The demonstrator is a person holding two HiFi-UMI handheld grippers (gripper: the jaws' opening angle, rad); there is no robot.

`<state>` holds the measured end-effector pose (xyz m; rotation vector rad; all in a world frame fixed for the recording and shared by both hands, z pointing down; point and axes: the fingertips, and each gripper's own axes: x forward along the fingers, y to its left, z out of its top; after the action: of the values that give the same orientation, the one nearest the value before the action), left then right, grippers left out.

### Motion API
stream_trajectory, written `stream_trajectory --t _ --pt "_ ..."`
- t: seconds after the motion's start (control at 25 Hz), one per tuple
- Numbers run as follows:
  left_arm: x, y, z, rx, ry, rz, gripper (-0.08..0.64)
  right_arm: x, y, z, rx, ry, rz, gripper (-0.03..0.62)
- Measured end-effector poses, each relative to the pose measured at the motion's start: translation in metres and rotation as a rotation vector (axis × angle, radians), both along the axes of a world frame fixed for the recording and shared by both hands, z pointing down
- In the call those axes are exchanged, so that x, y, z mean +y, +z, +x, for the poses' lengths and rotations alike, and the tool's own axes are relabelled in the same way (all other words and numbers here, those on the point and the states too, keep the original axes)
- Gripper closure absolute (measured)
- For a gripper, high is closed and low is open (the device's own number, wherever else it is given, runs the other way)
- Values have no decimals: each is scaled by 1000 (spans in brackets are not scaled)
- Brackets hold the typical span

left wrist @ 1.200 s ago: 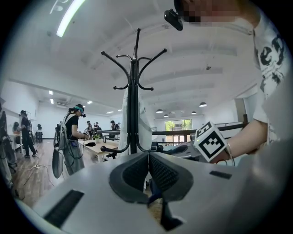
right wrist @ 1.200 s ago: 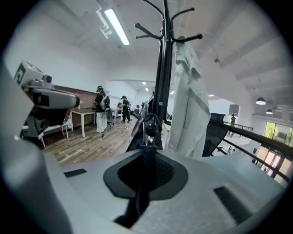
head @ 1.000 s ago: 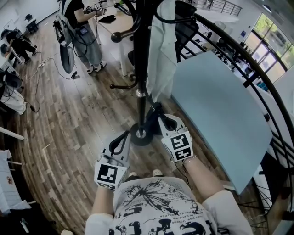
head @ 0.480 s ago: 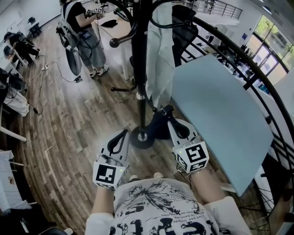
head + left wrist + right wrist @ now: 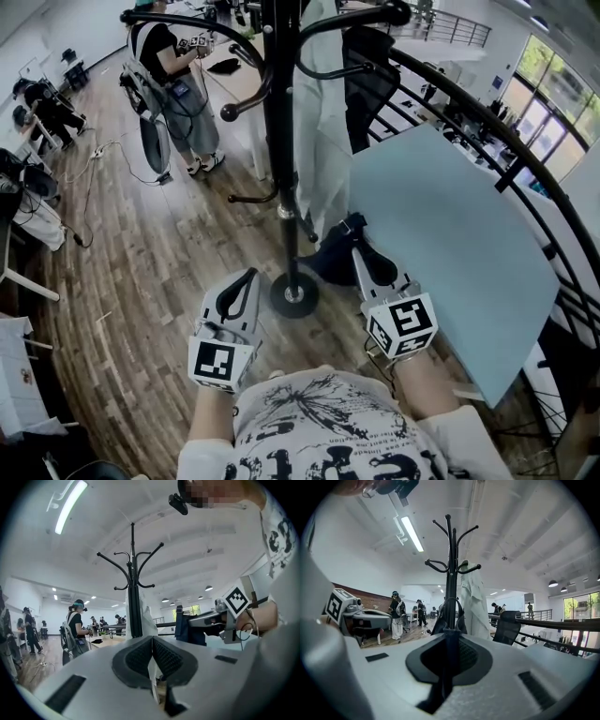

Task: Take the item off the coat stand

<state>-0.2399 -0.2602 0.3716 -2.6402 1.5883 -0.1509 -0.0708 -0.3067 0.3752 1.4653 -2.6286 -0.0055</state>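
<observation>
- My right gripper (image 5: 361,253) sits low, near the foot of the tall black metal coat stand (image 5: 278,141). Its jaws are pressed together on a thin dark strap (image 5: 450,641) that runs straight down between the pads.
- As I judge it, that strap belongs to the dark blue fabric bag (image 5: 333,258), the task's item. The bag hangs at the right gripper's tip, near the floor, between the stand's pole and the pale blue flat tabletop (image 5: 450,234).
- In the left gripper view the bag (image 5: 187,630) shows apart from the pole, so I read it as already off its hook. I cannot pick out which hook it came from.
- Why the strap and not the body: it looks like the only part thin enough for these jaws to close on, and the bag's weight can then hang free.
- My left gripper (image 5: 249,277) is closed pad to pad with nothing between. It is held back on the left of the stand's round base, clear of the stand's arms. I take it as parked, since this is a one-gripper job.
- A long white cloth garment (image 5: 319,131) hangs from an upper arm, draped down the pole's right side just above the bag. The risk is the bag snagging or dragging it.
- The next move calls for drawing the bag away from the pole with a firm pinch, because a thin strap may slide.
- Another person (image 5: 173,75) stands well apart on the wooden plank floor (image 5: 159,253) and is not in the way.
</observation>
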Motion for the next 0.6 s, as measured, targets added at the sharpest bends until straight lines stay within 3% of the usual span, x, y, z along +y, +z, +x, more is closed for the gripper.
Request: stream_trajectory --t 0.16,0.6 --pt "-7 -14 -4 -1 -30 52 555 -2 -2 3 -5 8 9 594" --pt "-13 -20 -5 -1 -30 56 555 -4 -2 -6 -15 -4 4 594"
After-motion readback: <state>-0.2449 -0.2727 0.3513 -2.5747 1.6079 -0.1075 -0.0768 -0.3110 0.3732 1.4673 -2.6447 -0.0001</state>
